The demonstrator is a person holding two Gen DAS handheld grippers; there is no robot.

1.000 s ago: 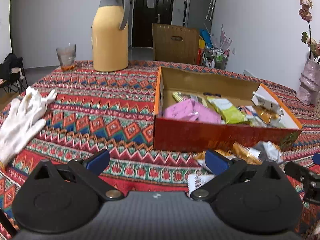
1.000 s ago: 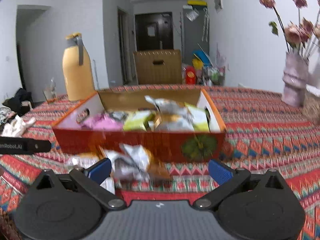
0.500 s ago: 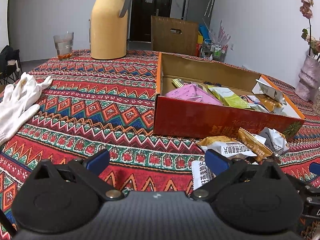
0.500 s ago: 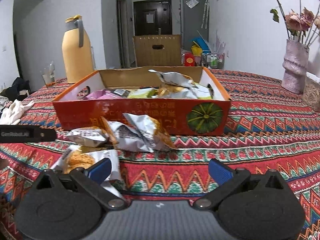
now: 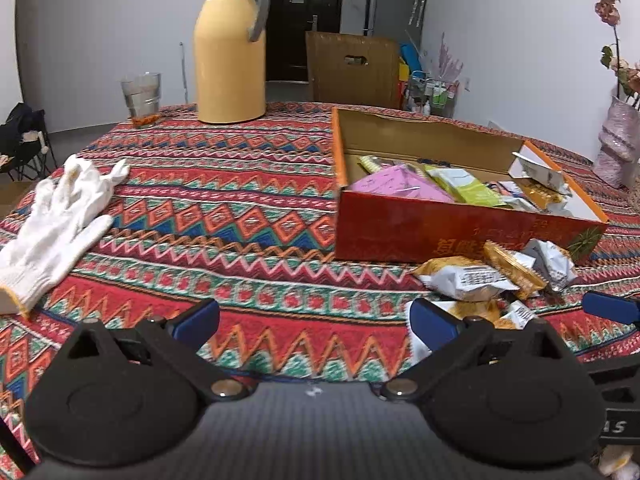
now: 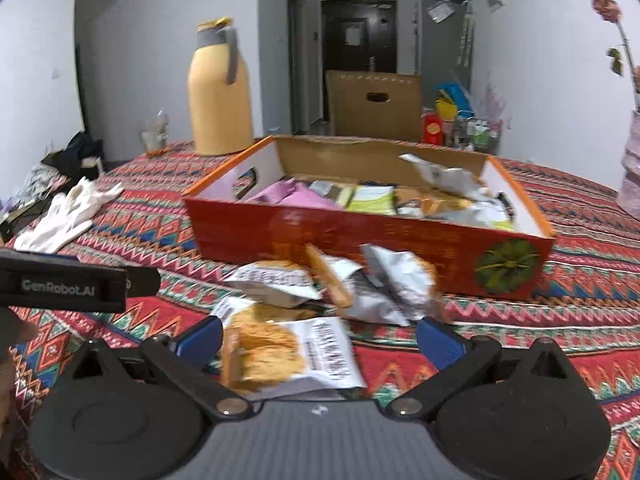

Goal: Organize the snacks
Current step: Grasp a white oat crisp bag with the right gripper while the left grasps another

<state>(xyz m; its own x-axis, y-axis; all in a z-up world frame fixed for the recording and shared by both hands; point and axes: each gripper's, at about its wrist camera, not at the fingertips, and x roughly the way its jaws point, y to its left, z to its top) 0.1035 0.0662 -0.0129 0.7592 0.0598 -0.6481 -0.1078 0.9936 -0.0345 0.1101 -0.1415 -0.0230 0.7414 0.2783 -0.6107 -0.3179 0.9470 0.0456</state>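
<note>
An open red cardboard box (image 5: 440, 232) (image 6: 360, 240) holds several snack packets, pink, green and silver. In front of it on the patterned cloth lie loose packets (image 5: 472, 280) (image 6: 280, 280). A white and orange packet (image 6: 280, 352) lies between the fingers of my right gripper (image 6: 318, 338), which stands open over it. My left gripper (image 5: 314, 322) is open too, low over bare cloth left of the loose packets. The left gripper's finger (image 6: 80, 284) shows at the left edge of the right wrist view.
A yellow thermos jug (image 5: 230, 52) and a glass (image 5: 142, 96) stand at the table's far side. White gloves (image 5: 56, 224) lie at the left. A vase with dried flowers (image 5: 620, 148) stands at the far right. A brown carton (image 5: 352, 68) sits beyond the table.
Both grippers have come down and back from the box. The right one now straddles the nearest white and orange packet. Both stay open.
</note>
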